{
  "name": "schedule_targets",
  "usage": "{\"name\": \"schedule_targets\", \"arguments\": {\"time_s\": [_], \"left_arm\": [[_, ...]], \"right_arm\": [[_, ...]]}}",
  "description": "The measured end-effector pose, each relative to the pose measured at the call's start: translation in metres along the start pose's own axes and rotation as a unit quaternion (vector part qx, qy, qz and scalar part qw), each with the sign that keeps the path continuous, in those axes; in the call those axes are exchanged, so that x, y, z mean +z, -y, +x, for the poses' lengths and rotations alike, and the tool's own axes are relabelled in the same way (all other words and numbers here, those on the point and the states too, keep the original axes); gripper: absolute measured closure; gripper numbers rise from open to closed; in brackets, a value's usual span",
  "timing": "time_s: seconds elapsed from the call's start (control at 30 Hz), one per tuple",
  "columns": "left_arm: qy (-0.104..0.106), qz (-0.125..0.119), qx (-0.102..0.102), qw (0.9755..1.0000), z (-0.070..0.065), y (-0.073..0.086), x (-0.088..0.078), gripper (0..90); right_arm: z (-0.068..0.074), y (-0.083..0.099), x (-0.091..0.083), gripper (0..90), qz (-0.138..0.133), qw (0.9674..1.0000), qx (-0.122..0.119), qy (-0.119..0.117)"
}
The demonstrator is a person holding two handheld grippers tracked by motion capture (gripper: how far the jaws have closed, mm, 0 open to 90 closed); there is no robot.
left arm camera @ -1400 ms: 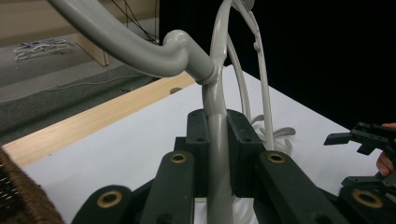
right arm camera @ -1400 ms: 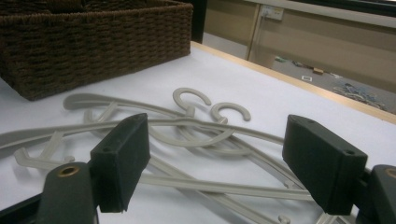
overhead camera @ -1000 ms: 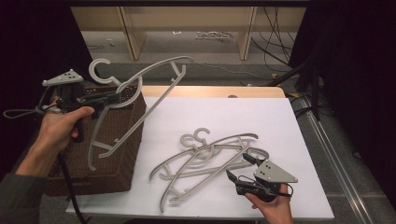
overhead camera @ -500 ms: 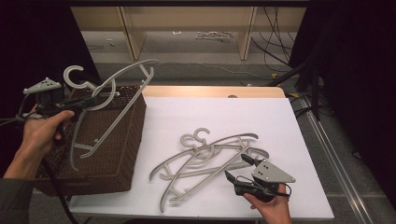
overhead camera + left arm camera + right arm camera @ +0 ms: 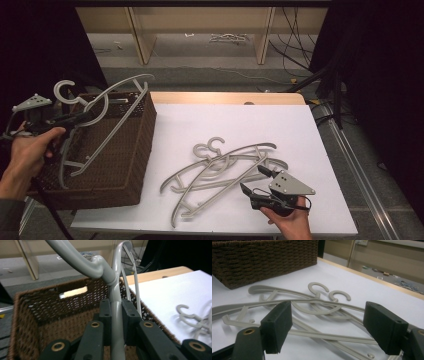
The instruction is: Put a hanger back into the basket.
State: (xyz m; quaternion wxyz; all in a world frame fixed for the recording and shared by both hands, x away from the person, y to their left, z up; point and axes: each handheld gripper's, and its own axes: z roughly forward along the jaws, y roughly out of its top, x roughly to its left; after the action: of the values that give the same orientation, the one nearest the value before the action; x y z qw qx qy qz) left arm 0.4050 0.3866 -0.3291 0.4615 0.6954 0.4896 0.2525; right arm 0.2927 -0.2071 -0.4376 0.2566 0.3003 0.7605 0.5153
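Note:
My left gripper is shut on a grey plastic hanger just below its hook, holding it tilted over the brown wicker basket at the table's left. In the left gripper view the hanger's neck runs up between the shut jaws, with the basket's inside beneath. A pile of several grey hangers lies on the white table top. My right gripper rests open at the pile's front right edge. Its jaws stand wide apart in front of the pile, holding nothing.
The basket's side stands to the left of the pile. A wooden strip borders the table's far edge. Beyond it are floor, shelving legs and cables. Dark space flanks both sides.
My left gripper has carried the hanger leftward from the basket's right side to over its middle and left. The right gripper has barely moved.

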Motion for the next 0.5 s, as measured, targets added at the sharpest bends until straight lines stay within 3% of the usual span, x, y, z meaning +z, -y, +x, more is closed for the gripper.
{"name": "schedule_targets", "arguments": {"time_s": [0.23, 0.37, 0.5], "left_arm": [[-0.003, -0.004, -0.005, 1.0, 0.007, 0.01, -0.005, 80.3], [-0.009, -0.002, 0.001, 1.0, 0.01, 0.012, -0.004, 80.2], [-0.014, 0.01, 0.012, 0.9998, 0.013, 0.017, -0.001, 80.1]], "right_arm": [[0.001, 0.0, 0.0, 24.5, 0.001, 1.0, 0.0, 0.002], [0.001, 0.0, -0.001, 24.5, 0.008, 1.0, 0.0, 0.002], [0.001, 0.0, 0.001, 24.5, -0.003, 1.0, -0.004, 0.001]]}}
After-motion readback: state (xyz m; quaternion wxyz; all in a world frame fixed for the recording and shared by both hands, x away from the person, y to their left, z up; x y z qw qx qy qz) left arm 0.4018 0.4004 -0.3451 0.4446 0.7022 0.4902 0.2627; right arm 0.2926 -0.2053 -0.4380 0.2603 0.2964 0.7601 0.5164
